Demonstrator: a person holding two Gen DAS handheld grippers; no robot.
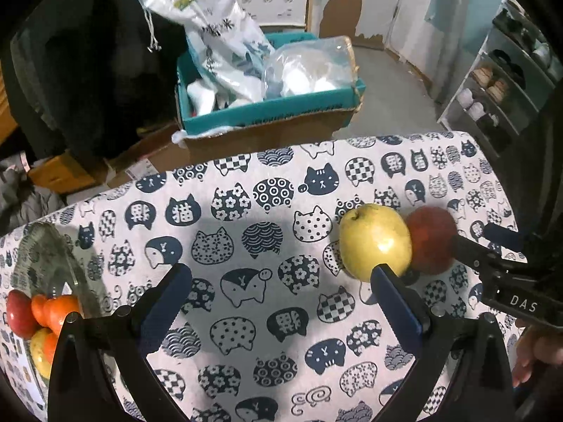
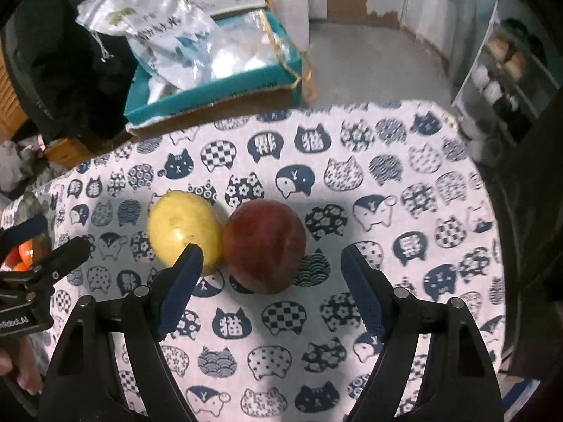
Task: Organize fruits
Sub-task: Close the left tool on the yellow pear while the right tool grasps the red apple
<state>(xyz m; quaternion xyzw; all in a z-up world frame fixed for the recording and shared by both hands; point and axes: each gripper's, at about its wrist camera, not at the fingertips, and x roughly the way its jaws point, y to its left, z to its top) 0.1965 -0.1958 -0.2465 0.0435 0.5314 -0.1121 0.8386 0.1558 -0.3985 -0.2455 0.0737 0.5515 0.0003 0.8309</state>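
Observation:
A yellow-green apple (image 1: pixel 374 241) and a dark red apple (image 1: pixel 431 237) lie touching on the cat-print tablecloth (image 1: pixel 246 232). In the right wrist view the yellow apple (image 2: pixel 183 228) is left of the red apple (image 2: pixel 265 246). My left gripper (image 1: pixel 281 277) is open and empty; its right fingertip overlaps the near side of the yellow apple. My right gripper (image 2: pixel 272 256) is open, its fingers either side of the red apple's near half, not touching. It also shows in the left wrist view (image 1: pixel 485 242). A glass bowl (image 1: pixel 45 256) at far left holds red, orange and yellow fruit (image 1: pixel 42 313).
Beyond the table's far edge stands a teal cardboard box (image 1: pixel 267 105) stuffed with plastic bags. A shoe rack (image 1: pixel 499 84) stands at the right. Dark clothing and cardboard boxes (image 1: pixel 67 172) lie at the left. The left gripper shows at the right wrist view's left edge (image 2: pixel 45 242).

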